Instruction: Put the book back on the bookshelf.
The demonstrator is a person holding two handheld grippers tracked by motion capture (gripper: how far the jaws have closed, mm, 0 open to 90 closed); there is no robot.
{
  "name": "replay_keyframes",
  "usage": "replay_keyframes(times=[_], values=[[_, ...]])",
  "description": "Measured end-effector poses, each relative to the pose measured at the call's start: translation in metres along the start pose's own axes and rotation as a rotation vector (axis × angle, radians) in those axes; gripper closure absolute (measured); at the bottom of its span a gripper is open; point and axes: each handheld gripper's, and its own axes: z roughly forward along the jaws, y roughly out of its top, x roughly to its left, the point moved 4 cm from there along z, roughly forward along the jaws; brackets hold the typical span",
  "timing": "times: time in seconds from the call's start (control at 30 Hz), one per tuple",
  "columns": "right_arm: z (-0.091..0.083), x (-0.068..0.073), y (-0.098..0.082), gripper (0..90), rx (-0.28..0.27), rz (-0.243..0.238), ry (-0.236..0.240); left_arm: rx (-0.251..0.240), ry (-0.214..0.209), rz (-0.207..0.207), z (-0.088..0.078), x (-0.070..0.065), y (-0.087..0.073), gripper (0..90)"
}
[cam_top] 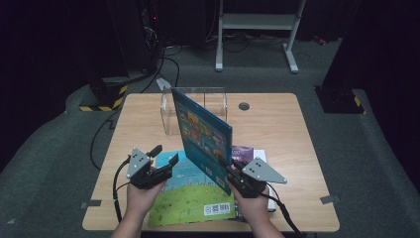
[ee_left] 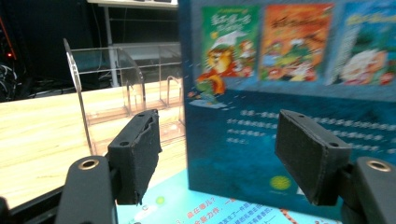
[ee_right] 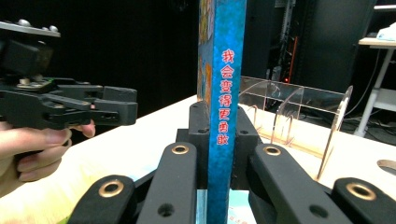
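The right gripper point(ee_right: 219, 140) is clamped on the spine of a blue picture book point(cam_top: 203, 134), holding it upright over the table point(cam_top: 277, 129) – red Chinese characters, 我会变得更勇敢, run down that spine. The left gripper point(cam_top: 161, 161) hangs beside it, jaws apart and gripping nothing. A green book point(cam_top: 193, 196) with a barcode lies flat beneath; a clear acrylic rack point(cam_top: 218, 99) stands behind.
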Motion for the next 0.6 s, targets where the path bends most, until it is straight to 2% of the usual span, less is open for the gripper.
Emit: replay_keyframes(times=[0.13, 0.27, 0.43, 0.6], values=[[0.007, 0.007, -0.001, 83.2, 0.003, 0.008, -0.019, -0.006, -0.015, 0.015, -0.003, -0.005, 0.005, 28.7], [0.011, 0.012, -0.002, 83.1, -0.004, 0.001, -0.030, -0.015, -0.042, 0.025, -0.004, -0.015, 0.011, 26.7], [0.014, 0.017, -0.005, 82.8, -0.010, 0.018, -0.046, -0.026, -0.068, 0.044, -0.007, -0.027, 0.019, 25.1], [0.016, 0.023, -0.007, 82.6, -0.011, 0.003, -0.052, -0.056, -0.086, 0.036, -0.013, -0.035, 0.030, 23.9]])
